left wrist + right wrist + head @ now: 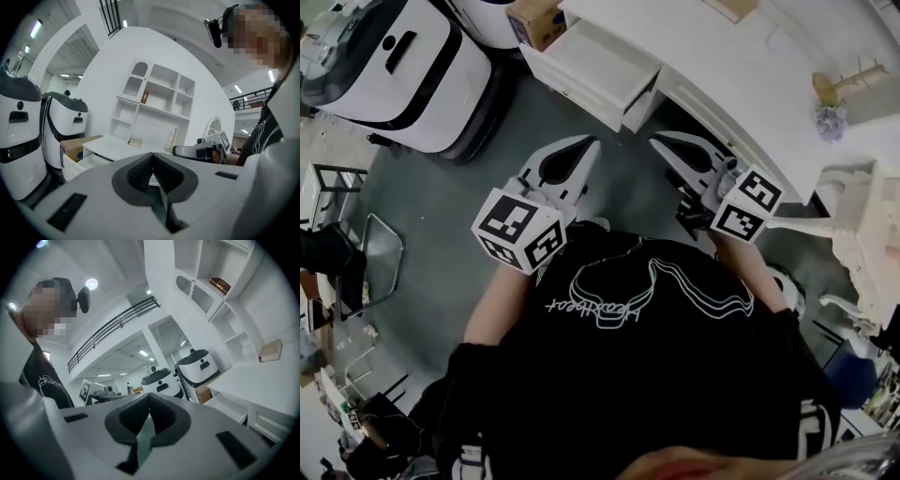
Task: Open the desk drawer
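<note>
The white desk (741, 89) runs across the upper right of the head view. Its drawer (595, 67) stands pulled out, with nothing to be seen inside. The drawer (77, 161) also shows low and left in the left gripper view. Both grippers are held in the air in front of the person's chest, well short of the drawer and touching nothing. My left gripper (581, 148) has its jaws shut with nothing between them, tips meeting (152, 154). My right gripper (664, 141) is likewise shut and holds nothing (149, 397); it also shows from the side (197, 151).
Two white machines with dark tops (394, 66) stand left of the drawer, and a cardboard box (534, 21) sits behind it. A white shelf unit (154, 101) with a brown bottle (145, 96) rises over the desk. A metal-framed stand (380, 253) is at the left.
</note>
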`<state>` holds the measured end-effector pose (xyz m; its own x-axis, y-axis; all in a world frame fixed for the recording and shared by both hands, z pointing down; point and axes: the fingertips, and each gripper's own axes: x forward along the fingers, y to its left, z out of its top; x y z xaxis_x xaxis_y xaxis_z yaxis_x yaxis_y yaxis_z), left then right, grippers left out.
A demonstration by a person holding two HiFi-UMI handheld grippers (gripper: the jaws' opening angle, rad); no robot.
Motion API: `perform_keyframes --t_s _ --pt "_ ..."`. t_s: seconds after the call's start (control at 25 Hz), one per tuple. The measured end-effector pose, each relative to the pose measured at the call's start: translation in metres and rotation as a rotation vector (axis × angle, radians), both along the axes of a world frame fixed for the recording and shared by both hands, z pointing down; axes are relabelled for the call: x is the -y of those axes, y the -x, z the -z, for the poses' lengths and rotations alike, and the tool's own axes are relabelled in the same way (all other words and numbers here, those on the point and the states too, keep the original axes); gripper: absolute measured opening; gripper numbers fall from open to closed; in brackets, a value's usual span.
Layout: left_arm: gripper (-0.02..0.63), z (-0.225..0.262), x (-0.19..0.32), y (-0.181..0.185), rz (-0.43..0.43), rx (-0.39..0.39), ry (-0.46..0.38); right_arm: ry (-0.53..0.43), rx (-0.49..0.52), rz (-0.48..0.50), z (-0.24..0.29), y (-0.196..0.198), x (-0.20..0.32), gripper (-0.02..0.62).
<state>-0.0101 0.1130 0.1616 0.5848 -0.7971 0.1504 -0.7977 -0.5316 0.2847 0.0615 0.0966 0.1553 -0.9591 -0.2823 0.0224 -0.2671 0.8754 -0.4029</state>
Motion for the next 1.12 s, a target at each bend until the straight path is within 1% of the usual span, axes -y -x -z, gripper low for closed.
perform_keyframes --t_s 0.16,0.32,0.4,0.56,0.84,1.12 --pt "0.005 0.027 -0.017 -0.013 -0.005 -0.044 -0.043 -0.032 0.01 0.013 0.014 -0.005 -0.02 0.006" --pt "0.005 0.037 -0.027 -0.028 -0.016 -0.017 -0.077 -0.08 0.011 0.009 0.022 -0.012 -0.03 0.006" --pt "0.005 0.038 -0.03 -0.033 -0.013 -0.016 -0.078 -0.085 0.018 0.008 0.025 -0.016 -0.033 0.006" --pt "0.005 0.036 -0.032 -0.038 -0.009 -0.041 -0.065 -0.084 0.017 0.006 0.024 -0.023 -0.038 0.006" --pt "0.005 0.033 -0.037 -0.047 -0.013 -0.03 -0.061 -0.104 -0.007 0.006 0.023 -0.026 -0.044 0.006" --pt "0.005 0.031 -0.044 -0.049 -0.011 -0.02 -0.061 -0.118 -0.011 -0.016 0.022 -0.028 -0.048 0.006"
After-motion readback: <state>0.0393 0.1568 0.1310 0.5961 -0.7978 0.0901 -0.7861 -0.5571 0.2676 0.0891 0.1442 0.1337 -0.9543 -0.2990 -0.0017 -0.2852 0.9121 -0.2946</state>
